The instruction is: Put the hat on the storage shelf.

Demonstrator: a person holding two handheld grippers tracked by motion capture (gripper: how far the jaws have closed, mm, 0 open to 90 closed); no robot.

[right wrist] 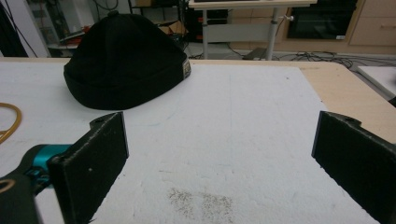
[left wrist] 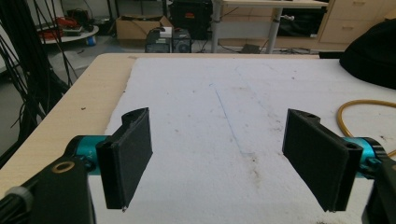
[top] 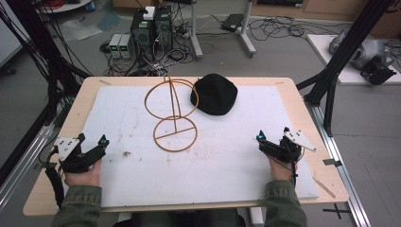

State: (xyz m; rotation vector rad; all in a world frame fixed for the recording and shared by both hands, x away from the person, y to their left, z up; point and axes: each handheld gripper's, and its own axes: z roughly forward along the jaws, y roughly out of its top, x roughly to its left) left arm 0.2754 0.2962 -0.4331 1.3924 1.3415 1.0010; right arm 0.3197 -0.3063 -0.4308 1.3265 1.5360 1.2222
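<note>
White foam sheet (top: 227, 156) covers the wooden bench (top: 75, 113).
Left tongs (top: 92, 149) and right tongs (top: 272, 142) gape wide, empty; black knit cap (top: 213, 94) beside wire stand (top: 174, 116).

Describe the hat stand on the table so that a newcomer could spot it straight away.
Start at the white sheet that covers most of the wooden table. At its middle, toward the far edge, the wire stand rises from a flat ring crossed by a bar, with a thin post carrying an upright hoop. It is tan and see-through, whereas the black cap just to its right is a solid dark dome.
</note>
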